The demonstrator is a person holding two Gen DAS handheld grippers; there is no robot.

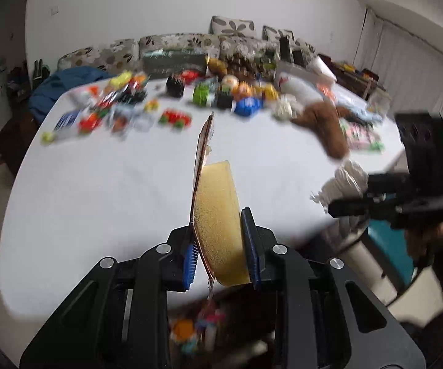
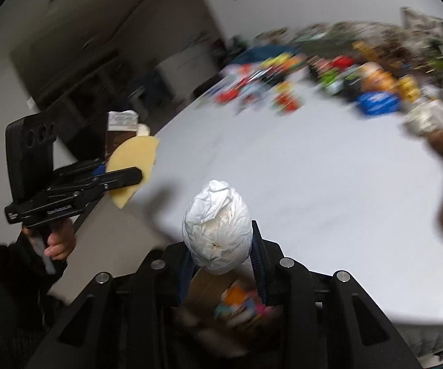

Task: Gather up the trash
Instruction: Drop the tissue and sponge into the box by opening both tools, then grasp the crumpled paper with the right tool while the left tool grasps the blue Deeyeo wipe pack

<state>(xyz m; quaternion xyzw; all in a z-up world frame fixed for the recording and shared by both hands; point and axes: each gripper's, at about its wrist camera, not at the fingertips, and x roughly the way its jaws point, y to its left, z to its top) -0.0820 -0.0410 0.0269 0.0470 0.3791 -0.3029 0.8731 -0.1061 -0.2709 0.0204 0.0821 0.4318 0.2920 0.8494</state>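
1. A white table (image 1: 113,190) fills most of both views; its near and middle surface is bare, and its near edge lies just ahead of both grippers.
2. Along the far side of the table runs a blurred row of colourful clutter (image 1: 172,104): packets, small toys and a blue wrapper, too smeared to name singly. A brown stuffed toy (image 1: 326,123) lies at the far right.
3. Below the near edge, between the grippers' frames, sits an open cardboard box (image 2: 209,286) with bright, blurred things inside.
4. The left gripper (image 1: 218,258) is clamped on a yellow sponge (image 1: 218,212) with a flat brown packet (image 1: 201,160) pressed against its left face; both stand upright above the near table edge.
5. The right gripper (image 2: 221,252) is closed around a crumpled white tissue ball (image 2: 217,224), held over the near edge, right of the sponge.
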